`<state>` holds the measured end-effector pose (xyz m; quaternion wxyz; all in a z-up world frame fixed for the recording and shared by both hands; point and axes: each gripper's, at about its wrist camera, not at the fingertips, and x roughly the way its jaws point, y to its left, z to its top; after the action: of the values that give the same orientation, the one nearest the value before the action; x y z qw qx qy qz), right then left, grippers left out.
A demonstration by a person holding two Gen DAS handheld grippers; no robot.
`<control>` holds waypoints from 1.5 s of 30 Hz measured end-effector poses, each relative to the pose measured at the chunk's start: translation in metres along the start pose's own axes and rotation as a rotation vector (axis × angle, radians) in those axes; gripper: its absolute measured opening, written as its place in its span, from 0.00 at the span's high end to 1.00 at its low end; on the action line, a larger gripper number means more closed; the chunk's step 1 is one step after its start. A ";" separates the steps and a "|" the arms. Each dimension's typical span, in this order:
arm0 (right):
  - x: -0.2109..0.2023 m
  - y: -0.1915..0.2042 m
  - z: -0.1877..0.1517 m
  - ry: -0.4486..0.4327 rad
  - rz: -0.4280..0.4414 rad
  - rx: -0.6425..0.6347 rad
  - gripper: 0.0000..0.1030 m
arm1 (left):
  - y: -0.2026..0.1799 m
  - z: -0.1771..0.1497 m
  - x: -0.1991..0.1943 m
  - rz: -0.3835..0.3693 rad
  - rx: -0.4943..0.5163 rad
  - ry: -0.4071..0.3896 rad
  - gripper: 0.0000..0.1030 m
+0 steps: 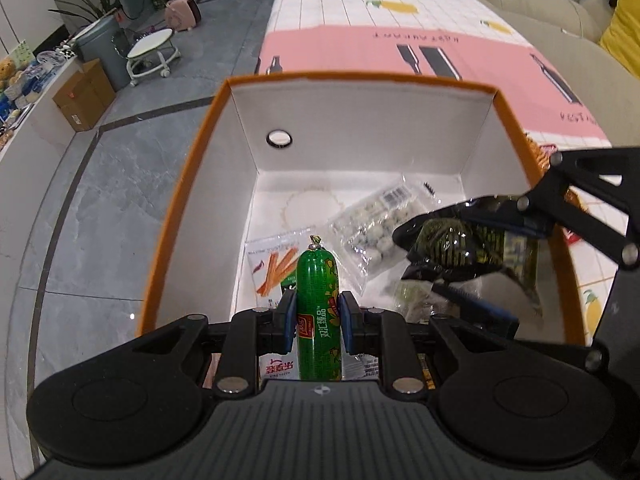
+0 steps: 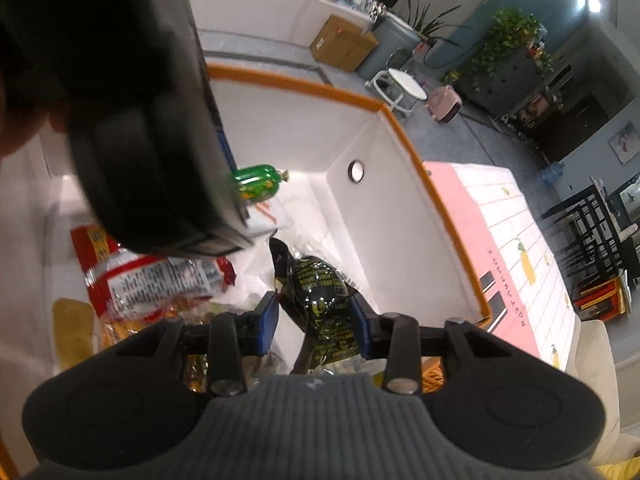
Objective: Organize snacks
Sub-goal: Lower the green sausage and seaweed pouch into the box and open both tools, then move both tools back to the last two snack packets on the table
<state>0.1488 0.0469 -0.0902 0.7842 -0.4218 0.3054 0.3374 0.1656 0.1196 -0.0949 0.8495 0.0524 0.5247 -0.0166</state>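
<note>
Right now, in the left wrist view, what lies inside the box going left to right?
Clear packet with orange sticks → green sausage held in the left gripper → clear bag of pale round snacks → dark green-patterned packet held in the right gripper.

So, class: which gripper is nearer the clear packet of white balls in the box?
Right gripper, holding its dark packet just beside the clear packet; left gripper sits further back.

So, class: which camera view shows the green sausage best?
The left wrist view: the green sausage stands centred between the left gripper fingers, label readable. The right wrist view shows only its tip; the left gripper's body hides the rest.
</note>
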 end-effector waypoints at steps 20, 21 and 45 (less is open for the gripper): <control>0.013 -0.025 0.015 0.036 0.033 0.086 0.52 | 0.001 0.002 0.000 -0.027 -0.017 0.010 0.51; 0.010 -0.024 0.014 0.033 0.031 0.087 0.47 | 0.001 0.002 -0.004 -0.026 -0.019 0.002 0.45; -0.114 -0.070 -0.053 -0.273 0.008 0.576 0.18 | -0.040 -0.010 -0.124 -0.010 -0.030 -0.371 0.33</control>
<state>0.1262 -0.0590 0.0046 0.9039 -0.1320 0.2820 0.2934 0.0978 0.0771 0.0088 0.9324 0.0331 0.3593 -0.0224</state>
